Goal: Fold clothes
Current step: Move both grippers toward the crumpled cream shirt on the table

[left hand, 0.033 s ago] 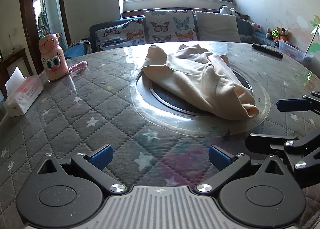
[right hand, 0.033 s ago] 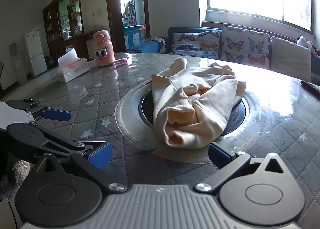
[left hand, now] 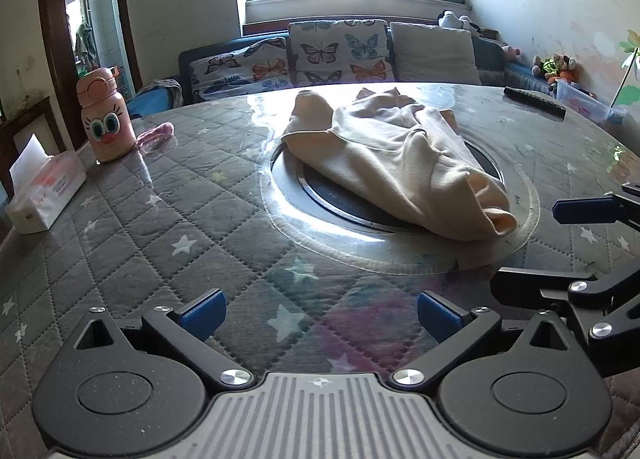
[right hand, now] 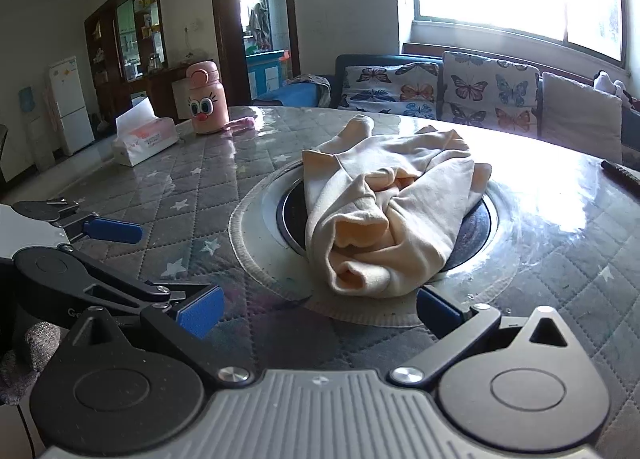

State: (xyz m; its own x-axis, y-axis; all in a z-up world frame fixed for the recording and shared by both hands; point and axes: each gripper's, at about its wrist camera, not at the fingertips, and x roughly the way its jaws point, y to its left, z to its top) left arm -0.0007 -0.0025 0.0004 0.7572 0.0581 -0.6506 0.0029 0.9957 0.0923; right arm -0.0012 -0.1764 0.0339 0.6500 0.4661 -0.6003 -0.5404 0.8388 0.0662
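Observation:
A crumpled cream garment (left hand: pixel 400 163) lies in a heap over the round black inset at the middle of the quilted grey table (left hand: pixel 120 227). It also shows in the right wrist view (right hand: pixel 384 219). My left gripper (left hand: pixel 320 313) is open and empty, low over the table, short of the garment. My right gripper (right hand: pixel 318 309) is open and empty, its fingertips close to the garment's near edge. The right gripper's fingers (left hand: pixel 584 209) show at the right of the left wrist view. The left gripper's fingers (right hand: pixel 112 230) show at the left of the right wrist view.
A pink cartoon-faced bottle (left hand: pixel 105 119) and a tissue box (left hand: pixel 44 189) stand at the table's far left. A pink cloth strip (left hand: pixel 156 133) lies beside the bottle. A black remote (left hand: pixel 534 103) lies at the far right. A sofa with butterfly cushions (left hand: pixel 336 55) stands behind the table.

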